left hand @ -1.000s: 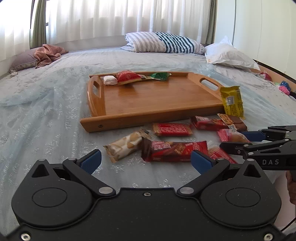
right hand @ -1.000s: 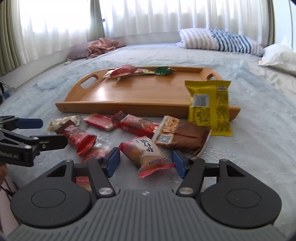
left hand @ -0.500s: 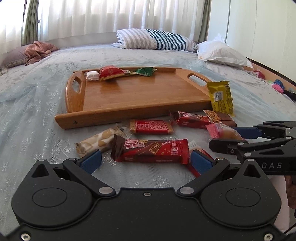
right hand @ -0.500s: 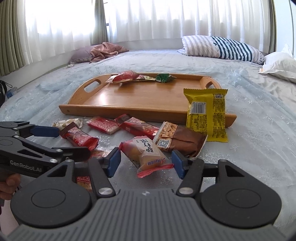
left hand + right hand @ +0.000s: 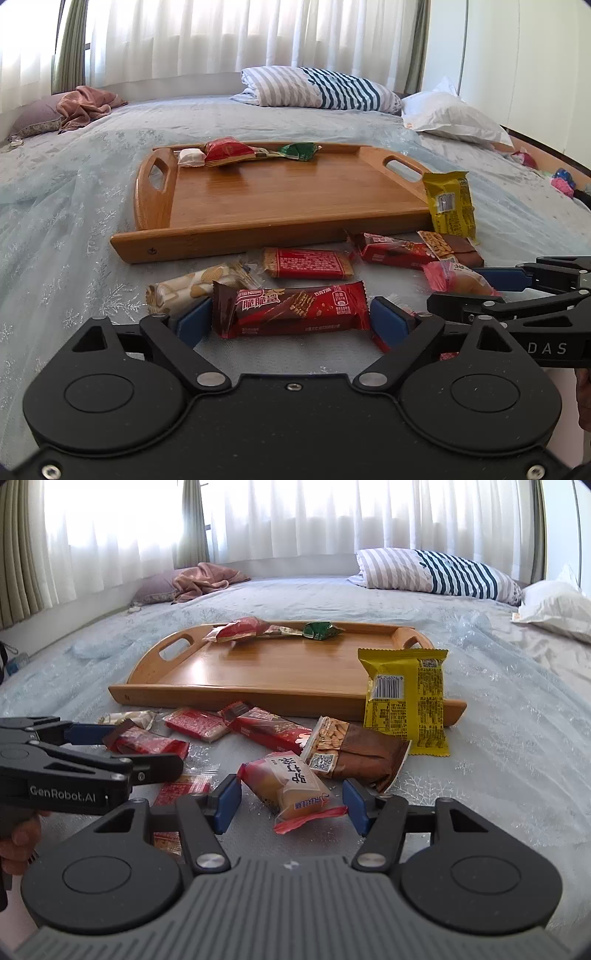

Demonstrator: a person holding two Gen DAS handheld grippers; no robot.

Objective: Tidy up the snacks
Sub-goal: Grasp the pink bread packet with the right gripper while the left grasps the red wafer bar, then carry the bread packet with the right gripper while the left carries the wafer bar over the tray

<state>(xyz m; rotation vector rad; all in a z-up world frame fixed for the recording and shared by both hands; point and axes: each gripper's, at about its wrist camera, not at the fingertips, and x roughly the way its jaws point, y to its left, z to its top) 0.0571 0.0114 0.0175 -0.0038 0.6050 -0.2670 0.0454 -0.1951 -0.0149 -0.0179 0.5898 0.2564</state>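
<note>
the left tongs (image 5: 291, 319) are closing around the red wafer bar (image 5: 295, 308), not yet pinching, and could snag the bedspread (image 5: 74, 236) or squash it; the right tongs (image 5: 290, 805) stand half open around a pink bun packet (image 5: 291, 784), untouched.

A: Left gripper (image 5: 291, 318): low over the bed, pointed down and forward, jaws closing with a wrapped bar between the blue pads; contact not clear.

B: Right gripper (image 5: 291, 804): same tilt, jaws partly apart, a small packet between the pads, gaps either side. A hand (image 5: 18, 843) grips the left handle.
</note>
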